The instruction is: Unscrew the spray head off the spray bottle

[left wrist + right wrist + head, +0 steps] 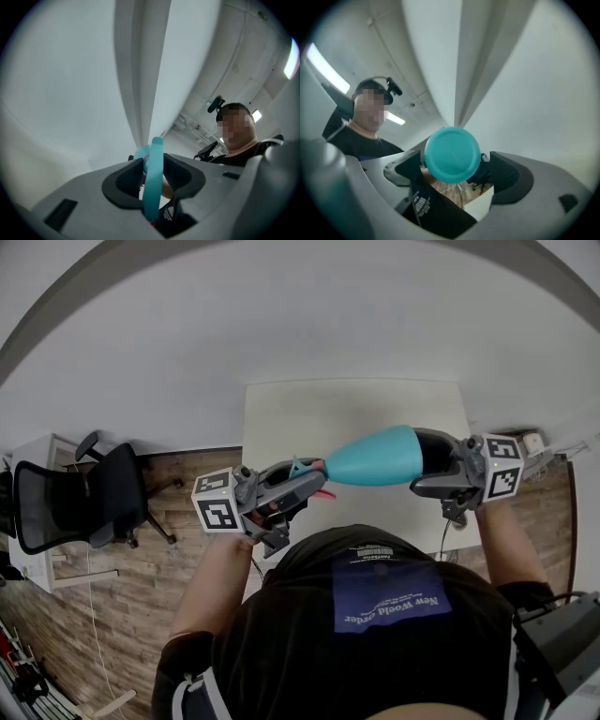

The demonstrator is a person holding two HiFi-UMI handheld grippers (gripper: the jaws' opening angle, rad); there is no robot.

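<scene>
The bottle [375,457] lies level in mid-air between the two grippers, over the tabletop [356,409]. The left gripper [152,180] is clenched on the spray head [153,159], biting only a thin teal fin of it. The right gripper [454,172] grasps the bottle's base end, the round bottom facing back along its jaws. A twist could make that narrow fin flex or slip out of the left jaws. Once the thread lets go, the bottle would hang from the right gripper alone by one end, and could sag, tip out or spill.
</scene>
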